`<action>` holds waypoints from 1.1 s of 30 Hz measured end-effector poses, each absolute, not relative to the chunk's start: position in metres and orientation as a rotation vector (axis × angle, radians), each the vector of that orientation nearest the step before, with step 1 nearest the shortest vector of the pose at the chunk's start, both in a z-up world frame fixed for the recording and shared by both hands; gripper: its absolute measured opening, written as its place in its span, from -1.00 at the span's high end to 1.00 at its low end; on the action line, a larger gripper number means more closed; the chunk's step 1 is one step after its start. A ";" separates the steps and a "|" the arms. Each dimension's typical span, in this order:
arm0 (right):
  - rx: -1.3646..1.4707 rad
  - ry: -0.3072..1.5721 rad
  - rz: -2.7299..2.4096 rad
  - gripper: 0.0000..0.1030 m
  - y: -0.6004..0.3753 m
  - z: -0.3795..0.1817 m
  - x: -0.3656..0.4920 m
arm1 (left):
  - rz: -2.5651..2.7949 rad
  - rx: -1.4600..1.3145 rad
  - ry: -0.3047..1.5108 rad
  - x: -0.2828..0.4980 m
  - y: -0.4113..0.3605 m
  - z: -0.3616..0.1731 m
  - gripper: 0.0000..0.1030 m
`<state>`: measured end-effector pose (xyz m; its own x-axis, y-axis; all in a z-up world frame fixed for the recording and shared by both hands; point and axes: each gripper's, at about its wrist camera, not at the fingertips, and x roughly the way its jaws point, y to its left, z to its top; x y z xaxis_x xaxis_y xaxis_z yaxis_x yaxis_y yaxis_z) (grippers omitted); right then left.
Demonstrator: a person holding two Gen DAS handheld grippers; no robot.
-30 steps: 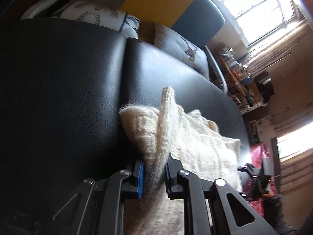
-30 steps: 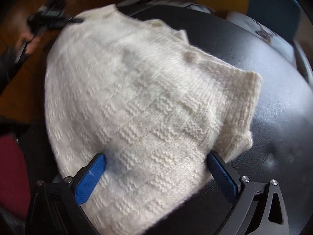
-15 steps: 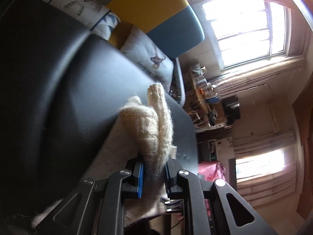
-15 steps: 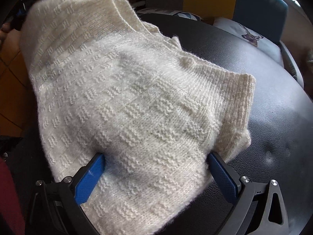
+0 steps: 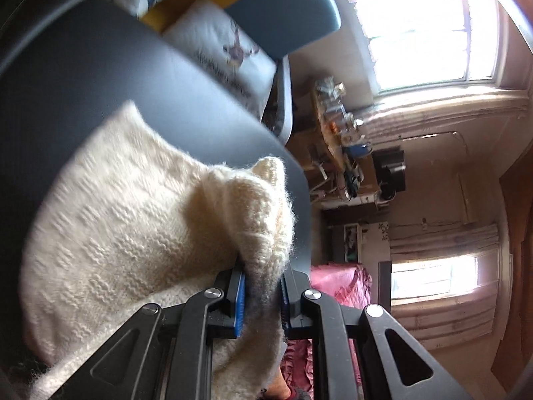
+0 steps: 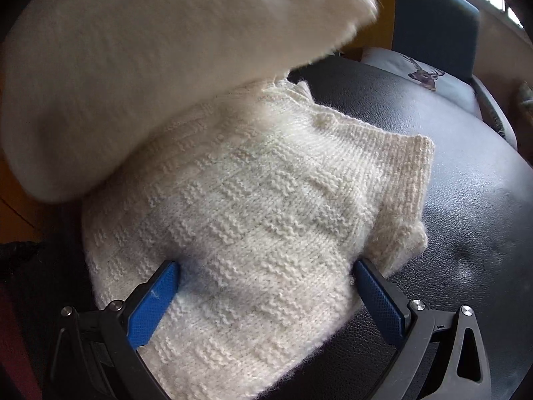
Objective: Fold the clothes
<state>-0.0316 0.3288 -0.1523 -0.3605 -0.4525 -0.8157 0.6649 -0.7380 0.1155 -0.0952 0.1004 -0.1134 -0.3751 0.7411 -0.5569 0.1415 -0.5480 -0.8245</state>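
Fingers of the left gripper (image 5: 261, 295) were clamped on a bunched fold of the cream knit sweater (image 5: 133, 233) at bottom centre of the left wrist frame, blue pads pressed into the wool from both sides. Right gripper (image 6: 266, 293) at the bottom of its frame had its fingers spread wide apart, blue pads (image 6: 153, 303) straddling the sweater (image 6: 266, 206) and touching its edges, not pinching. Sweater lay on the black leather cushion (image 6: 466, 233), filling the centre of the right wrist frame, ribbed hem at mid right. One lifted, blurred flap of the sweater hung over the flat part across the upper left of that frame. Further back, a grey pillow with a deer print (image 6: 423, 73) sat upper right, against a blue chair back (image 6: 433, 26). Left wrist frame, far side: cluttered wooden shelf (image 5: 339, 133) at centre right, bright window (image 5: 423, 23) upper right, pink fabric (image 5: 339, 286) lower centre.
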 end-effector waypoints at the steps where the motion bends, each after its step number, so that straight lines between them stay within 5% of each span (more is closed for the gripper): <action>1: 1.162 0.302 -2.123 -1.00 0.323 -0.152 -0.035 | 1.969 -1.462 -1.192 -0.097 0.110 -0.122 0.72; 18: 1.054 0.244 -2.155 -1.00 0.323 -0.144 -0.029 | 1.752 -1.630 -1.358 -0.108 0.162 -0.198 0.59; 24: 1.075 0.264 -2.173 -1.00 0.336 -0.131 -0.014 | 1.690 -1.526 -1.231 -0.096 0.151 -0.151 0.56; 33: 1.053 0.243 -2.152 -1.00 0.373 -0.074 0.036 | 2.174 -1.445 -0.966 -0.082 0.031 -0.135 0.52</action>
<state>0.0358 0.3733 -0.0743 -0.4092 -0.5215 -0.7487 0.6753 -0.7250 0.1359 -0.0815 0.0313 -0.1354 -0.4147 0.6224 -0.6638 0.0756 -0.7034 -0.7068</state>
